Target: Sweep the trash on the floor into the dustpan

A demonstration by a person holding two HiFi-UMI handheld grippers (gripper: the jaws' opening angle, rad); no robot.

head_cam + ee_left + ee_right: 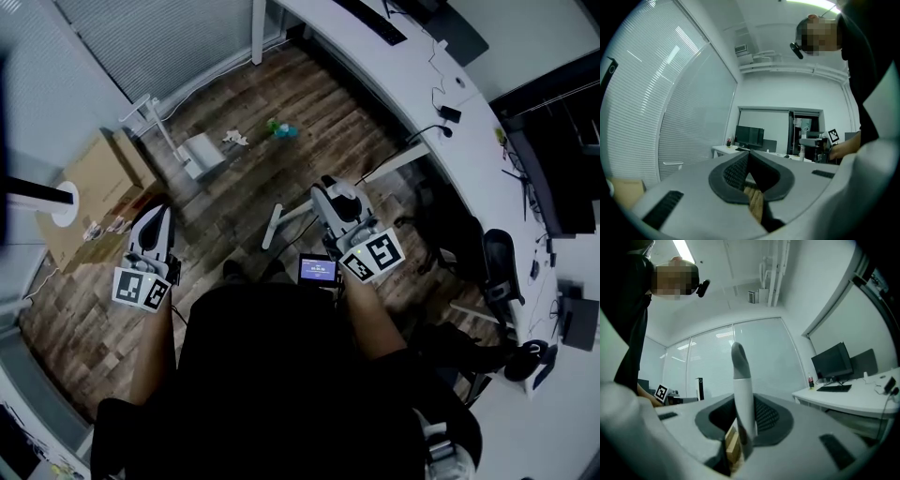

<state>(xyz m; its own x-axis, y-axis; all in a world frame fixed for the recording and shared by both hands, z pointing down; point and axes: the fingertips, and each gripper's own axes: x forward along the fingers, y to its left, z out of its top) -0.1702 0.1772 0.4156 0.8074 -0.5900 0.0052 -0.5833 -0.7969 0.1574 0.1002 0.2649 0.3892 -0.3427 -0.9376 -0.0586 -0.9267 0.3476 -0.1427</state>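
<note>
I stand on a wood floor [309,122], seen from above, a gripper in each hand, both held level. My left gripper [749,159] is closed on nothing: its dark pads meet, and only floor shows below them. My right gripper [740,411] is clamped on a white handle [741,380] with a grey tip, which stands upright between its jaws. I take it for the broom's handle, though the head view shows too little of its lower end to be sure.

The dustpan [201,153], a pale boxy shape with a thin upright stem, sits on the floor well ahead of me and to my left. The trash lies loose on the boards. A crumpled white paper [234,139] is just beside the dustpan, on its right. A green scrap [281,129] lies a little further right of the dustpan, apart from the paper.

By my reading the sweeping has not begun. Neither piece is in the dustpan, and nothing touches either one. I have yet to bring the broom to the trash and steady the dustpan, perhaps with my free left gripper.
</note>
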